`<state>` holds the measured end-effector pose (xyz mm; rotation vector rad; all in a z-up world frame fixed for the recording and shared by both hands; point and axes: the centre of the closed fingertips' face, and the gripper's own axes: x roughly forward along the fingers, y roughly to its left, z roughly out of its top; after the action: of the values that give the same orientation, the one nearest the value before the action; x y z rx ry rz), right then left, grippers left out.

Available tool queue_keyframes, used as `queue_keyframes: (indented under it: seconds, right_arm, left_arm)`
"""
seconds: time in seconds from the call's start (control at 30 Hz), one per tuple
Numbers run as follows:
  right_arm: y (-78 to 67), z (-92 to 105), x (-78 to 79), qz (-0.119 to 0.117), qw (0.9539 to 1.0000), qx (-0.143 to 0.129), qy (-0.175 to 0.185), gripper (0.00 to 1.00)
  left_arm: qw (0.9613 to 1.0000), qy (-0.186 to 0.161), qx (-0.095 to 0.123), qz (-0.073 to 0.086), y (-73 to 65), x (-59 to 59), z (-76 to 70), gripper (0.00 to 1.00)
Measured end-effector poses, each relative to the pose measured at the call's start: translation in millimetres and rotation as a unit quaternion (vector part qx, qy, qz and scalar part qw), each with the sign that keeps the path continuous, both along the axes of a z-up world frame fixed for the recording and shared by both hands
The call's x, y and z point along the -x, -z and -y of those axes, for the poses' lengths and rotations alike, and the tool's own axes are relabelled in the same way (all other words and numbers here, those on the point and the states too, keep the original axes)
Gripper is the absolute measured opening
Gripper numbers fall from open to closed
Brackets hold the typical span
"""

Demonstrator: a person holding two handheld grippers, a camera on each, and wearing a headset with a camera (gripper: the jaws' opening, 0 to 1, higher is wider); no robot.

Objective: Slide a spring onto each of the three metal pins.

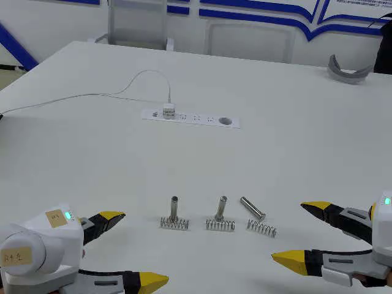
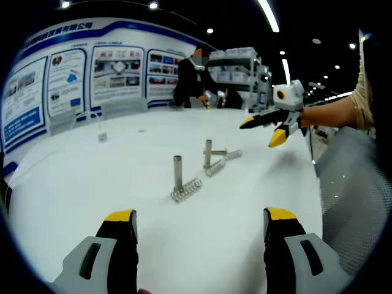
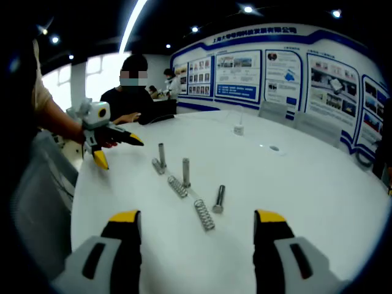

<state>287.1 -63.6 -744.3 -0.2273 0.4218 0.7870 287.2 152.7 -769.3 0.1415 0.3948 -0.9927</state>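
- Nothing can be read with certainty; the lettering in view is too small or too blurred.
- Upper sticker [image 1: 56,217] on the left hand-held gripper [image 1: 144,247], well in front of the power strip [image 1: 190,117]: tan, with a short handwritten mark, illegible.
- Lower sticker [image 1: 15,256] on the same hand-held gripper: handwritten characters, illegible.
- Charger [image 1: 168,111] plugged into the strip's left part: a dark printed band, unreadable.
- Heading [image 3: 257,32] on the wall beyond the strip: a row of blue Chinese characters, not decipherable.
- Posters [image 3: 236,76] under that heading: text blocks and pictures, blurred.
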Motion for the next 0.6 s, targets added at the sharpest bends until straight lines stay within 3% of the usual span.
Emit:
queue_keyframes:
  seconds: [0.6]
  right_arm:
    - [-3.6,2.3,-3.3,-0.001,1.0000,0.005,0.006,0.75]
  left_arm:
    - [1.0000,-0.002,0.007,-0.001,-0.2,-2.2,-0.9,0.85]
